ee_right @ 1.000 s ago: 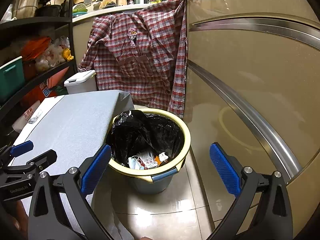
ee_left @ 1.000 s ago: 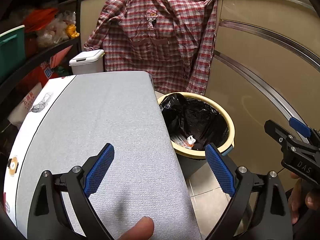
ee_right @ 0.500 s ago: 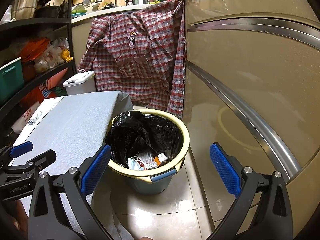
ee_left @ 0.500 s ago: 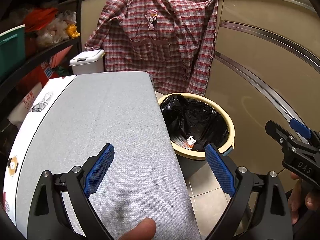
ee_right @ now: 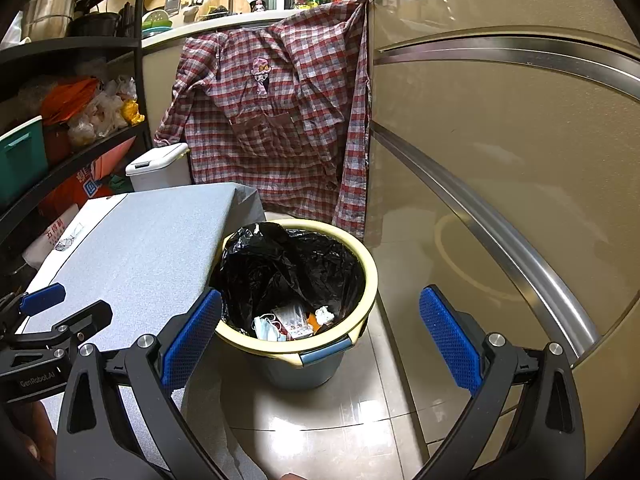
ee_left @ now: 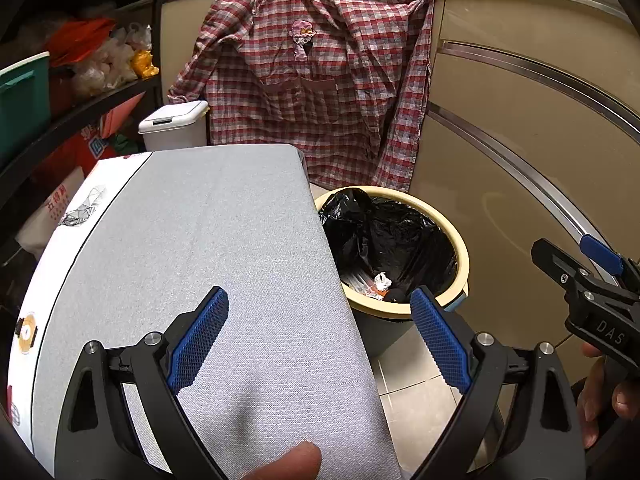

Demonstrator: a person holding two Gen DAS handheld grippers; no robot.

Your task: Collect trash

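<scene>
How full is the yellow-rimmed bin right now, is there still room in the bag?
Mostly empty. The bin has only a shallow layer of trash at the bottom of its black bag, walls bare above.

The left wrist view looks forward and down along its fingers over the grey table [ee_left: 208, 248], the right wrist view likewise over the trash bin [ee_right: 372, 280] close below, and both share the bin, table and plaid shirt [ee_right: 280, 120].
</scene>
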